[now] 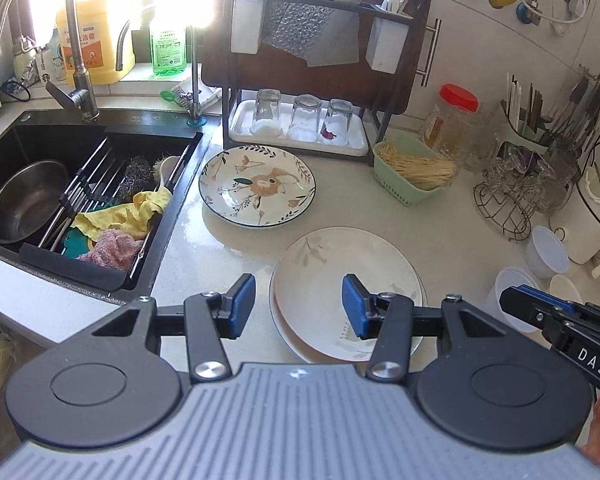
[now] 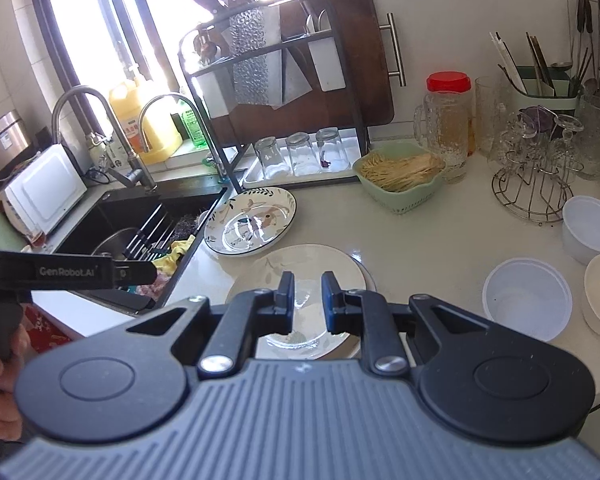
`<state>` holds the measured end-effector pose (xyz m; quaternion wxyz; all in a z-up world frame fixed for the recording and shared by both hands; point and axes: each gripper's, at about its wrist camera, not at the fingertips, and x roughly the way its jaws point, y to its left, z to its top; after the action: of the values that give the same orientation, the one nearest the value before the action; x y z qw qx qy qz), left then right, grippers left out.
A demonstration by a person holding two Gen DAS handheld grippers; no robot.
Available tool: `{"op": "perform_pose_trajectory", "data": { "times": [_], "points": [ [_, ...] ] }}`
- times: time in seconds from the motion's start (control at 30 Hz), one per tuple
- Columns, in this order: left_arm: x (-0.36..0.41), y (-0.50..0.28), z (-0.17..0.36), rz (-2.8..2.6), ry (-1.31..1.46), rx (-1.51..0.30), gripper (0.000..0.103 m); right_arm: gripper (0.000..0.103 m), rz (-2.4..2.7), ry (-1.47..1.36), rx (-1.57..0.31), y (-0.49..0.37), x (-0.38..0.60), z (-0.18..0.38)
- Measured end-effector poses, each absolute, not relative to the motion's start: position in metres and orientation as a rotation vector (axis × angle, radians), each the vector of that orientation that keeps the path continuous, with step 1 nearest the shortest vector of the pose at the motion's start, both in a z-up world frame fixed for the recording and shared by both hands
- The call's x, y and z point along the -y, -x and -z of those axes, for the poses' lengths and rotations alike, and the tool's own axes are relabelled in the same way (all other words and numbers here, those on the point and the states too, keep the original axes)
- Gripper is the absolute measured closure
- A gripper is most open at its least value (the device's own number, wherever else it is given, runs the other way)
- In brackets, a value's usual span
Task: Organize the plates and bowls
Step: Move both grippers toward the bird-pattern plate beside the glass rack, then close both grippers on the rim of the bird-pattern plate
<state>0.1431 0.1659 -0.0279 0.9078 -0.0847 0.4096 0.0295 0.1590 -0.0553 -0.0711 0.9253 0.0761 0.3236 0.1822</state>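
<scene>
The left gripper [image 1: 299, 306] hung over the counter [image 1: 452, 216] with its jaws apart and nothing between them; the stacked pale plates [image 1: 340, 280] lay just below and ahead of it, near the counter's front edge. The right gripper [image 2: 307, 302] hovered above the same stack [image 2: 300, 272], its jaws drawn together on nothing. The floral plate [image 1: 257, 186] sat farther back, beside the sink [image 1: 52, 184]. White bowls [image 2: 527, 298] stood toward the counter's right end, apart from both grippers.
</scene>
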Motion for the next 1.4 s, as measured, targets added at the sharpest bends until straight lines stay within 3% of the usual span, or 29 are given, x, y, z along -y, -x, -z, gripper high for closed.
{"op": "perform_pose_trajectory", "data": {
  "times": [0.83,1.23,1.3,1.33,1.37,1.4],
  "points": [
    [-0.227,-0.256,0.053,0.016,0.2,-0.88,0.046,0.085,-0.324,-0.122,-0.748,-0.249,-0.007,0.087],
    [-0.252,-0.332,0.09,0.03,0.212,-0.942,0.028,0.084,-0.268,-0.085,-0.807,-0.303,-0.022,0.113],
    [-0.26,-0.343,0.097,0.025,0.217,-0.95,0.026,0.059,-0.261,-0.112,-0.82,-0.313,-0.023,0.117],
    [-0.264,-0.349,0.1,0.021,0.224,-0.959,0.026,0.04,-0.256,-0.13,-0.819,-0.317,-0.023,0.12],
    [-0.268,-0.355,0.104,0.018,0.228,-0.966,0.026,0.032,-0.257,-0.147,-0.821,-0.322,-0.024,0.122],
    [-0.27,-0.36,0.107,0.016,0.228,-0.973,0.026,0.033,-0.256,-0.156,-0.832,-0.326,-0.025,0.125]
  ]
}}
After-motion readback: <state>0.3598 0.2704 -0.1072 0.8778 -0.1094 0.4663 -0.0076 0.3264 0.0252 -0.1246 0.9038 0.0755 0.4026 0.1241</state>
